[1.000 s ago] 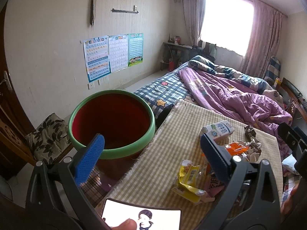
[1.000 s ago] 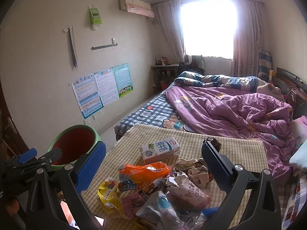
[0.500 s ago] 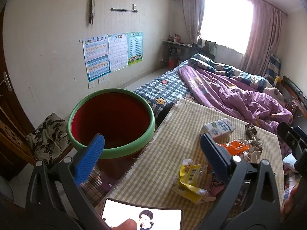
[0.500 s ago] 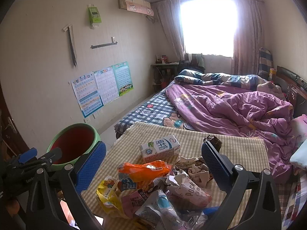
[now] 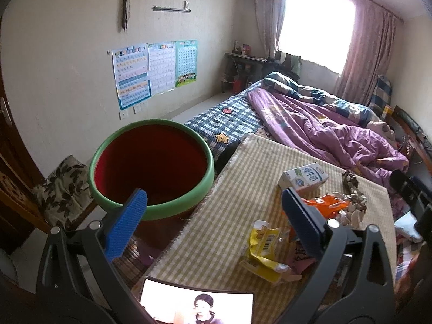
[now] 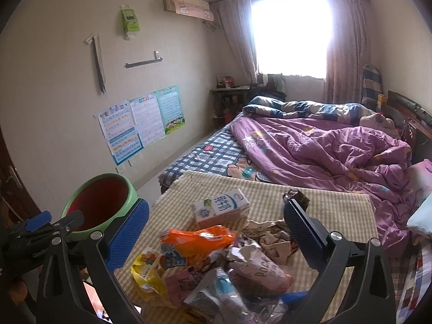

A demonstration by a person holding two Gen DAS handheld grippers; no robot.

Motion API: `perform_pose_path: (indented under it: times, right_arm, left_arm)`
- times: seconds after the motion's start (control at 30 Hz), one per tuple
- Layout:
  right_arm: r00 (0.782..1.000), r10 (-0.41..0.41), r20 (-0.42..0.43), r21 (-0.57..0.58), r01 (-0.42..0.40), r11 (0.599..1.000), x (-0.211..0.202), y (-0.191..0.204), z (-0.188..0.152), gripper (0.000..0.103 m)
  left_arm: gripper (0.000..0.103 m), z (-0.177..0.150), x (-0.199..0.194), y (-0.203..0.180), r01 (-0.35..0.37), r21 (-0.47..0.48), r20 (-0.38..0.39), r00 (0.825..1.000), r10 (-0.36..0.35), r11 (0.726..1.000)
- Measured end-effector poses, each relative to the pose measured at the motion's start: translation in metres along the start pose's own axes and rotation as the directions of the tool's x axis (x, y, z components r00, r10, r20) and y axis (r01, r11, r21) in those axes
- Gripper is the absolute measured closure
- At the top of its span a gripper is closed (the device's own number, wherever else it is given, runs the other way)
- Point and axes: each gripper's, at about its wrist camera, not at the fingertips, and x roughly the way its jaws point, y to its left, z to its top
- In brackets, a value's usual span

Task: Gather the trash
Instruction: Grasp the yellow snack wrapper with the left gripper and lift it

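Nothing is collected yet: the bin [image 5: 151, 162] looks empty, the trash [image 6: 216, 264] lies piled on the table [image 5: 232, 216], and both the left gripper [image 5: 213, 224] and the right gripper [image 6: 213, 243] are spread, holding nothing.

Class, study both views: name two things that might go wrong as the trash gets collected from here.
1. The wrappers lie heaped and overlapping, so the open right tool may grab several and drop some.
2. The bin stands beside the table, past its edge; a piece released early could land on the floor.

Bin [image 5: 151, 162] left of table [image 5: 243, 189], wrappers [image 6: 210, 264] on table, bed [image 6: 310, 145] behind
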Motion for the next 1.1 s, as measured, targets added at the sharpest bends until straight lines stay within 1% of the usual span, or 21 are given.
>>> perform_pose_path:
  times: [0.1,0.2,0.27,0.3,0.33,0.4,0.43,0.47,0.5,0.53,0.6,0.63,0.7,0.73,0.83,0.87,0.9,0.93,1.03,1.1]
  right_arm:
    - [1.000,-0.024,-0.009,-0.002,0.024,1.000,0.001,-0.011,-0.002,0.007]
    - [0.998,-0.045,-0.053,0.002,0.045,0.999,0.007,-0.024,-0.012,0.007]
    - [0.995,-0.060,-0.085,0.019,0.062,0.998,0.010,-0.033,-0.021,0.007]
    - [0.993,-0.062,-0.098,0.029,0.065,0.997,0.011,-0.037,-0.025,0.007]
    - [0.991,-0.064,-0.117,0.043,0.069,0.997,0.014,-0.042,-0.030,0.007]
    - [0.988,-0.064,-0.139,0.058,0.072,0.996,0.016,-0.047,-0.034,0.007]
    - [0.987,-0.064,-0.146,0.060,0.073,0.996,0.017,-0.048,-0.035,0.007]
    - [0.986,-0.064,-0.153,0.059,0.074,0.995,0.018,-0.050,-0.035,0.007]
    - [0.985,-0.064,-0.158,0.058,0.074,0.996,0.018,-0.051,-0.036,0.007]
    - [0.985,-0.063,-0.163,0.059,0.074,0.996,0.019,-0.052,-0.036,0.007]
    - [0.982,-0.061,-0.176,0.059,0.072,0.996,0.020,-0.056,-0.037,0.007]
    - [0.981,-0.061,-0.183,0.056,0.072,0.996,0.020,-0.057,-0.038,0.007]
    - [0.978,-0.068,-0.198,0.042,0.078,0.996,0.023,-0.059,-0.039,0.007]
    - [0.976,-0.069,-0.205,0.039,0.078,0.996,0.024,-0.060,-0.040,0.007]
    - [0.972,-0.047,-0.229,0.040,0.057,0.998,0.030,-0.058,-0.038,0.007]
    - [0.969,-0.027,-0.247,0.036,0.038,0.999,0.034,-0.055,-0.037,0.007]
    - [0.965,-0.009,-0.260,0.033,0.018,0.999,0.038,-0.052,-0.037,0.007]
    - [0.962,0.010,-0.274,0.031,-0.001,1.000,0.041,-0.049,-0.036,0.007]
    - [0.938,0.094,-0.332,0.039,-0.086,0.996,0.058,-0.035,-0.032,0.007]
    - [0.926,0.112,-0.360,0.023,-0.111,0.994,0.069,-0.025,-0.029,0.007]
  left_arm:
    - [0.005,-0.003,0.004,0.001,0.032,0.022,-0.009,0.999,-0.031,0.999]
    - [0.005,-0.010,0.013,0.000,0.047,0.038,-0.027,0.999,-0.046,0.998]
    - [0.005,-0.020,0.025,-0.005,0.074,0.072,-0.082,0.994,-0.068,0.995]
    - [0.005,-0.024,0.031,-0.008,0.107,0.082,-0.120,0.988,-0.097,0.991]
    - [0.005,-0.031,0.042,-0.011,0.150,0.080,-0.173,0.976,-0.135,0.985]
    - [0.005,-0.040,0.056,-0.014,0.176,0.068,-0.237,0.959,-0.155,0.982]
    - [0.007,-0.046,0.065,-0.016,0.203,0.056,-0.281,0.943,-0.179,0.978]
    - [0.012,-0.051,0.072,-0.018,0.218,0.047,-0.313,0.930,-0.193,0.975]
    - [0.021,-0.054,0.077,-0.020,0.224,0.042,-0.340,0.919,-0.197,0.974]
    - [0.025,-0.058,0.084,-0.021,0.234,0.034,-0.372,0.905,-0.205,0.972]
    - [0.044,-0.063,0.094,-0.022,0.263,0.011,-0.420,0.877,-0.235,0.965]
    - [0.048,-0.066,0.096,-0.023,0.272,0.004,-0.433,0.868,-0.243,0.962]
    - [0.068,-0.071,0.100,-0.025,0.296,-0.014,-0.453,0.850,-0.270,0.955]
    - [0.069,-0.072,0.100,-0.025,0.310,-0.028,-0.459,0.841,-0.288,0.950]
    - [0.080,-0.071,0.096,-0.021,0.320,-0.048,-0.446,0.841,-0.307,0.946]
    - [0.090,-0.070,0.094,-0.019,0.321,-0.056,-0.440,0.842,-0.312,0.945]
    - [0.091,-0.068,0.091,-0.016,0.326,-0.062,-0.433,0.843,-0.320,0.943]
    - [0.091,-0.066,0.087,-0.014,0.320,-0.059,-0.418,0.852,-0.315,0.945]
    - [0.091,-0.060,0.080,-0.012,0.307,-0.037,-0.383,0.875,-0.297,0.951]
    - [0.091,-0.054,0.076,-0.009,0.295,-0.031,-0.361,0.888,-0.286,0.955]
